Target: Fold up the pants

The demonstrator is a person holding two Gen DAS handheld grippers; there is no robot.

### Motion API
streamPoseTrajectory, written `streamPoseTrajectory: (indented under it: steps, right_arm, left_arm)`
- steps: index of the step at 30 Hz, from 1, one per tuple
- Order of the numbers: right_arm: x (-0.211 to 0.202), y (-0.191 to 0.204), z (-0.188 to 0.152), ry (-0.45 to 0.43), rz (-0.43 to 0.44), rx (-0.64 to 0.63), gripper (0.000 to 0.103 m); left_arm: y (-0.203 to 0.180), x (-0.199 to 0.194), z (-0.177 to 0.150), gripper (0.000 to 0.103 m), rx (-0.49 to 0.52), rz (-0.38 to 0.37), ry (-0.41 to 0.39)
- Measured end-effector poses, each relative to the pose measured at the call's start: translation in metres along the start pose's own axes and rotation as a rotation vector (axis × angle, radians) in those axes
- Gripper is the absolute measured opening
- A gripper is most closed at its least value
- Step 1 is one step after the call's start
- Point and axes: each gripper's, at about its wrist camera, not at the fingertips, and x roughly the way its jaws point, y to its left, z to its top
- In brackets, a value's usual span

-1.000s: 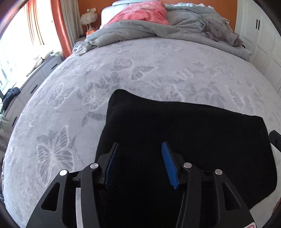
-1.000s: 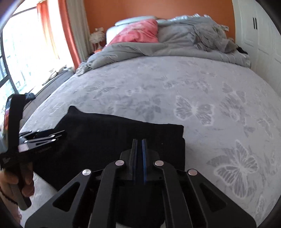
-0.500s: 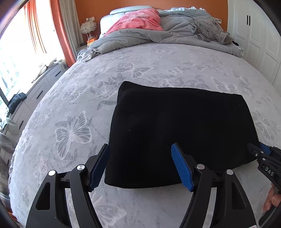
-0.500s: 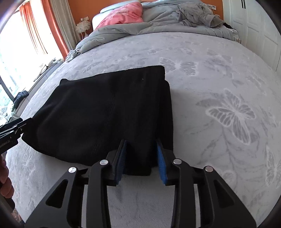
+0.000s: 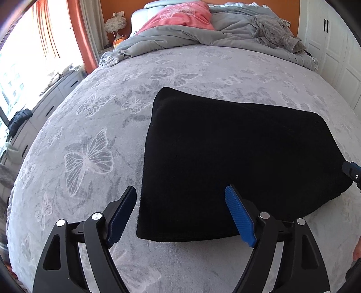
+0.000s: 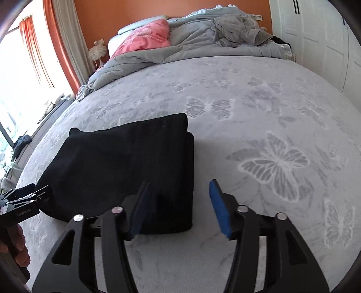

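Where the black pants (image 5: 237,157) lie folded into a thick dark slab on the bed (image 5: 94,139), we can make out almost no seam or layer in the left wrist view, the cloth being too dark; only in the right wrist view does a stepped right edge show one layer lying over another. Our left tongs (image 5: 180,214) hang above the near left corner of the pants with jaws that have just been opening and now stand wide, the left pad over the butterfly bedspread and the right pad over the black cloth, nothing pinched between them; our right tongs (image 6: 179,207) have likewise just been opening and stand apart over the near right corner, gripping nothing, the left pad (image 6: 141,211) in shadow against the cloth and hard to separate from it. Each frame cuts off the other tool at its edge, and a hand (image 6: 15,243) shows only in part at the lower left of the right wrist view; whether the pads touch the cloth we cannot tell. Beyond lie a rumpled grey duvet (image 5: 180,36), a pink pillow (image 5: 180,15), orange curtains (image 5: 83,38), a low cabinet (image 5: 56,94) by the window and white wardrobe doors (image 6: 315,33).
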Motion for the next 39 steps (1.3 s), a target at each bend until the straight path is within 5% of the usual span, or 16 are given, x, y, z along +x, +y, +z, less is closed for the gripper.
streamPoseTrajectory:
  steps: [4, 7, 8, 9, 11, 14, 18, 20, 23, 26, 29, 34, 37, 39]
  right_arm:
    - [0.040, -0.015, -0.007, 0.103, 0.183, 0.143, 0.059]
    - [0.044, -0.021, -0.008, 0.110, 0.260, 0.211, 0.041]
    - [0.036, -0.017, -0.006, 0.103, 0.259, 0.188, 0.035]
    - [0.024, -0.013, -0.004, 0.091, 0.262, 0.166, 0.032]
    - [-0.007, -0.008, -0.002, 0.050, 0.308, 0.136, 0.031]
    - [-0.047, -0.007, -0.013, 0.011, 0.285, 0.076, 0.032]
    - [-0.027, -0.022, -0.045, 0.089, 0.037, 0.031, 0.042]
    - [-0.052, -0.031, -0.046, 0.007, 0.058, 0.096, 0.039]
    - [-0.079, 0.000, -0.022, -0.099, 0.030, -0.037, 0.027]
    - [-0.054, 0.026, -0.001, -0.077, 0.042, -0.140, 0.022]
    - [0.027, 0.014, 0.004, 0.086, -0.057, -0.147, 0.019]
    - [-0.029, 0.023, 0.000, -0.067, 0.007, -0.090, 0.020]
    - [-0.006, 0.019, -0.021, 0.026, -0.105, -0.144, 0.020]
    - [-0.013, 0.015, -0.028, 0.006, -0.091, -0.110, 0.020]
  left_arm:
    - [0.005, 0.024, 0.005, 0.086, -0.047, -0.075, 0.066]
    - [0.009, 0.044, 0.006, 0.079, -0.076, -0.165, 0.101]
    - [0.009, 0.043, 0.006, 0.067, -0.073, -0.191, 0.104]
    - [0.007, 0.034, 0.007, 0.044, -0.057, -0.201, 0.095]
    - [0.004, 0.011, 0.007, 0.019, -0.018, -0.146, 0.074]
    - [0.012, -0.028, 0.004, 0.019, -0.016, -0.200, 0.074]
    - [0.006, -0.035, -0.014, 0.028, 0.015, -0.218, 0.143]
    - [-0.001, -0.026, -0.023, 0.031, 0.020, -0.180, 0.160]
    - [-0.008, -0.034, -0.026, 0.032, 0.032, -0.112, 0.110]
    - [-0.014, -0.040, -0.023, 0.033, 0.054, -0.061, 0.071]
    - [-0.012, -0.035, -0.019, 0.034, 0.067, -0.026, 0.061]
    - [-0.011, -0.030, -0.017, 0.035, 0.090, 0.018, 0.042]
    - [-0.010, -0.035, -0.018, 0.035, 0.092, 0.018, 0.022]
    - [-0.010, -0.040, -0.019, 0.035, 0.086, 0.011, 0.015]
